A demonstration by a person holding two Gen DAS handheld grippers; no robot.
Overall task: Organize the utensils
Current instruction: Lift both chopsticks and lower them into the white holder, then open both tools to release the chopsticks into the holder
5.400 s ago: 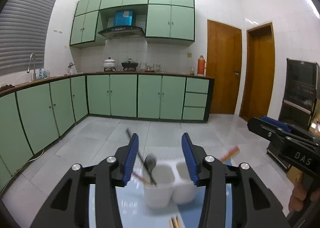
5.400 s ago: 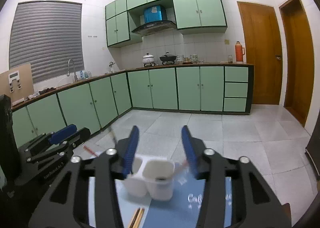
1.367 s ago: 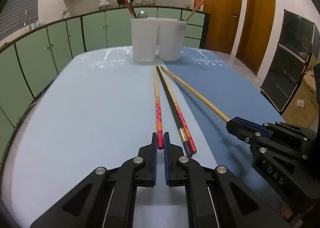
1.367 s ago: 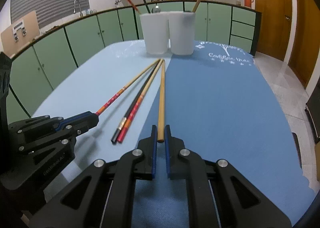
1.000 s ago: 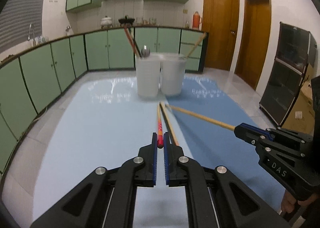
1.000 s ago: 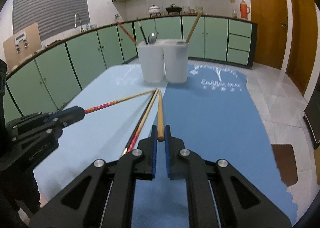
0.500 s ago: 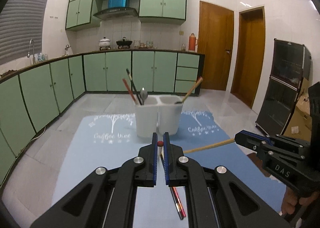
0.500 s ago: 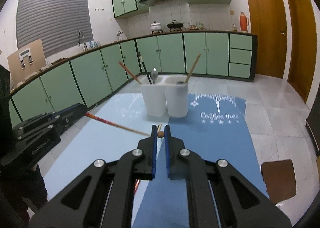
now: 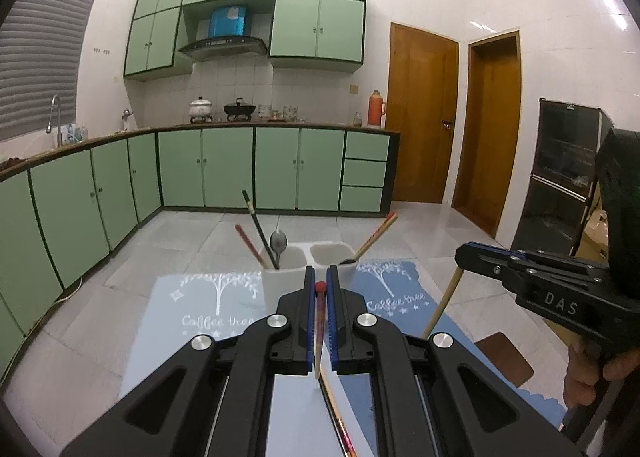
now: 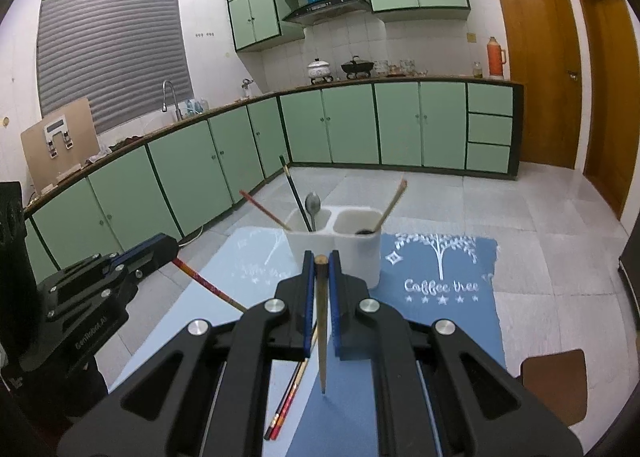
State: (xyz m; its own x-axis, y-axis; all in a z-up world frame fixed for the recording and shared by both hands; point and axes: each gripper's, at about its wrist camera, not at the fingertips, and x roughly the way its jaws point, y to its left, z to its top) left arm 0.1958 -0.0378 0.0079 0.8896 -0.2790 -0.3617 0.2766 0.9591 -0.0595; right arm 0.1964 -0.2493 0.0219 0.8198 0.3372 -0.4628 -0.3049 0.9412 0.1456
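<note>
Two chopsticks are hanging: our left gripper is pinching the red-tipped chopstick, our right gripper the plain wooden chopstick.

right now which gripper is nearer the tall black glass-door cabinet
Right. The right gripper sits between the left gripper and the black glass-door cabinet; the left one lies farther away.
</note>
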